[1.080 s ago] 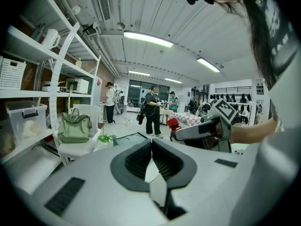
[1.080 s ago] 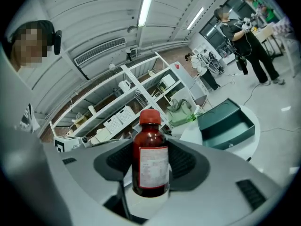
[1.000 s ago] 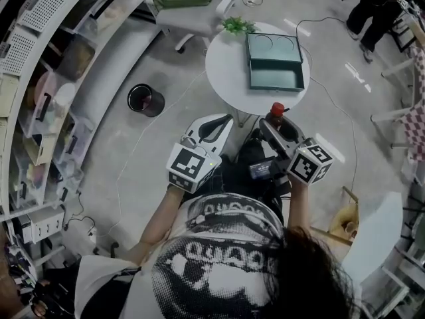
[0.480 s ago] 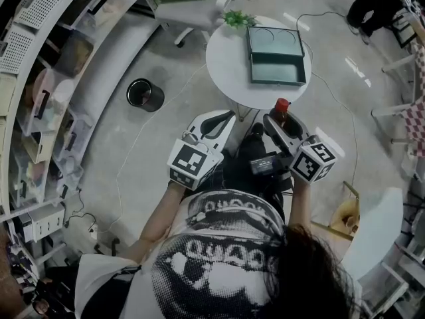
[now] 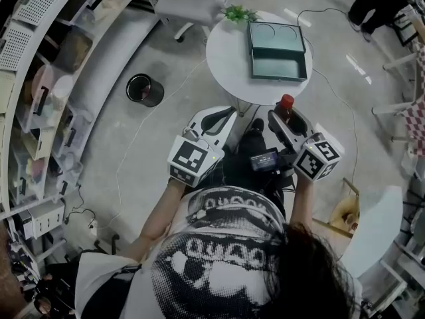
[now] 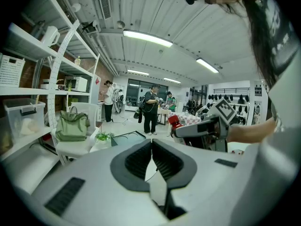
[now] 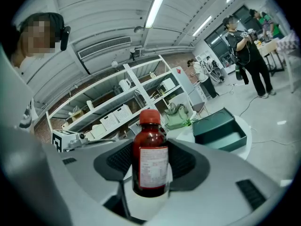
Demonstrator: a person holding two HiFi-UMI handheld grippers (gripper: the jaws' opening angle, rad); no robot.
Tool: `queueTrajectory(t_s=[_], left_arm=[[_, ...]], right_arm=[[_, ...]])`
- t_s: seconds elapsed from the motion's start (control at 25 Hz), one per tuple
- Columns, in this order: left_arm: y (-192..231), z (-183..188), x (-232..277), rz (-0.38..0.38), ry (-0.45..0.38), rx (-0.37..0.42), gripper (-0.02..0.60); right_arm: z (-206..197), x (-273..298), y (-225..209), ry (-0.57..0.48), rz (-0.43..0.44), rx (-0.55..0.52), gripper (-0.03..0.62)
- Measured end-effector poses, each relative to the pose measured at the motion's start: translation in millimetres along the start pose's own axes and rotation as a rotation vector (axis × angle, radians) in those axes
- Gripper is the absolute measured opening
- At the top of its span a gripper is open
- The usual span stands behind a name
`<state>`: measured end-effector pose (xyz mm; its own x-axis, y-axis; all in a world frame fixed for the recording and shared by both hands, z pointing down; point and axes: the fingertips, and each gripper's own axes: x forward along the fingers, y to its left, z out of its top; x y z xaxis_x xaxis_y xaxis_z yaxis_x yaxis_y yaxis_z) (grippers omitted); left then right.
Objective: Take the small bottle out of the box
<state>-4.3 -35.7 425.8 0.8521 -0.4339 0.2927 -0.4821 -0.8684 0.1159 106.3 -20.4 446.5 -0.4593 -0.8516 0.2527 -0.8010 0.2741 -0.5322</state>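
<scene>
Gripping the small bottle (image 7: 151,159) low on its body, well clear of the box (image 5: 277,77) on the far bench (image 5: 226,65), the right claw (image 5: 287,119) seems lightly seated, so a tilt could drop it; the left claw (image 6: 151,147) is clenched, empty.

Looks steeply down from the head, well above the round surface (image 5: 229,62) and box (image 5: 275,45). Ride on the left tongs (image 5: 221,117) and right tongs (image 5: 287,115), close along the jaws, facing outward across the room; catch that same box.

round white table (image 5: 226,64) carries open green box (image 5: 277,66) and plant (image 5: 240,13).
</scene>
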Motion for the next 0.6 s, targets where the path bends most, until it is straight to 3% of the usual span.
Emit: queueTrajectory(t_s=[0.6], left_arm=[[-13.4, -3.6, -2.6, 0.004, 0.022, 0.027, 0.014]], right_arm=[[-8.9, -13.0, 0.7, -0.008, 0.002, 0.000, 0.224]])
